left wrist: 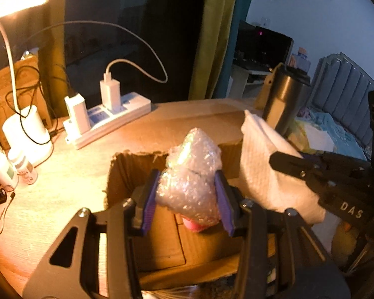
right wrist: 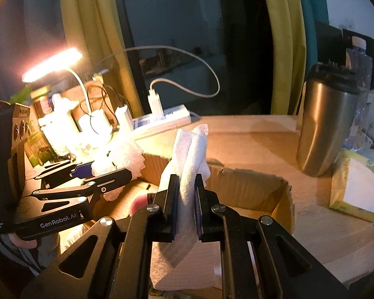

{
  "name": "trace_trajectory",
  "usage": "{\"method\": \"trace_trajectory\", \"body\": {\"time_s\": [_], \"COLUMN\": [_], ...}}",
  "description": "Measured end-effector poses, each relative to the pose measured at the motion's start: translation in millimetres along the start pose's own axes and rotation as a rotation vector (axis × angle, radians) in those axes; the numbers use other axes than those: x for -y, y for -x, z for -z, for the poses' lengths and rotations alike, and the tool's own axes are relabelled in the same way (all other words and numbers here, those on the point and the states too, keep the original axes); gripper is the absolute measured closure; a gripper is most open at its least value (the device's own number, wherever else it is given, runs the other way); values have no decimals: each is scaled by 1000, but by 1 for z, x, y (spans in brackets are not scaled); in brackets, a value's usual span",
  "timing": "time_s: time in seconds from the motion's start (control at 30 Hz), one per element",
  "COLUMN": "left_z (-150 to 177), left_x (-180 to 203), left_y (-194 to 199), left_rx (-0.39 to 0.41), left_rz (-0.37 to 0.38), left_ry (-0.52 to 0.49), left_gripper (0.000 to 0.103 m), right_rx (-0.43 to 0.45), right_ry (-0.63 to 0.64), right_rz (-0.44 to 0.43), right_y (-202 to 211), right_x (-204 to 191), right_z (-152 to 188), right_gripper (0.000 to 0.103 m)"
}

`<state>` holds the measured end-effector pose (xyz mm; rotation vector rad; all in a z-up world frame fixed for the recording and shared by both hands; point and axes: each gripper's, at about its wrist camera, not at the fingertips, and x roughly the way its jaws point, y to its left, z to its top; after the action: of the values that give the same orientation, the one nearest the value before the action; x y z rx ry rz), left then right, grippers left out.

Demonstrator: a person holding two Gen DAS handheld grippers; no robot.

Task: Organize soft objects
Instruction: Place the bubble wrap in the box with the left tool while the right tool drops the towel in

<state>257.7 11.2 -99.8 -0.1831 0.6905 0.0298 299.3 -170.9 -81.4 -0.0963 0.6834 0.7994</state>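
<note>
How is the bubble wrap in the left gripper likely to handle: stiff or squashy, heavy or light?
Probably squashy: the bubble wrap bulges out above the left gripper, whose pads pinch it in. Likely light, since the bunched wad stands up above the grip without sagging. It may spring open once released over the cardboard box.

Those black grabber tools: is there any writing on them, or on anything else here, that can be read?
"GenRobot.AI": on the left gripper's black arm, right wrist view.
"DAS": white letters on the right gripper's arm, left wrist view; possibly part of a longer word.
Printing on the power strip and the small bottles: too blurred to read.
</note>
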Motion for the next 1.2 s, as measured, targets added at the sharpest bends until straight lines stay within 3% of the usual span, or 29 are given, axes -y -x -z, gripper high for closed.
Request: {"method": "trace_trajectory", "body": {"time_s": [0.13,0.2,0.33,0.4,0.53,0.73,1.2], "left_z": [1,2,2,2,3,7,22], "left_x": [-2,-4,-9,-10,-14,-18,-13], "left_y": [-4,-4,5,9,21,41,91], "left_rx": [-23,-26,-4,6,30,51,109], "left_rz": [9,13,12,8,8,11,21], "left_ry": [11,20,34,35,45,46,21], "left_gripper": [56,51,47,32,31,31,31], "right_rx": [-37,-53,-92,-116,-158,-121,-23], "right_ry": [0,-3,-4,9,24,14,4], "right_rz": [12,13,23,30,51,92,149], "right_y": [-13,-17,-26,-31,-35,-17,41], "right_x": [-3,-3,-6,-10,-15,-16,-30], "right_z": [4,6,7,9,15,13,16], "right_gripper": [90,89,67,64,64,58,58]}}
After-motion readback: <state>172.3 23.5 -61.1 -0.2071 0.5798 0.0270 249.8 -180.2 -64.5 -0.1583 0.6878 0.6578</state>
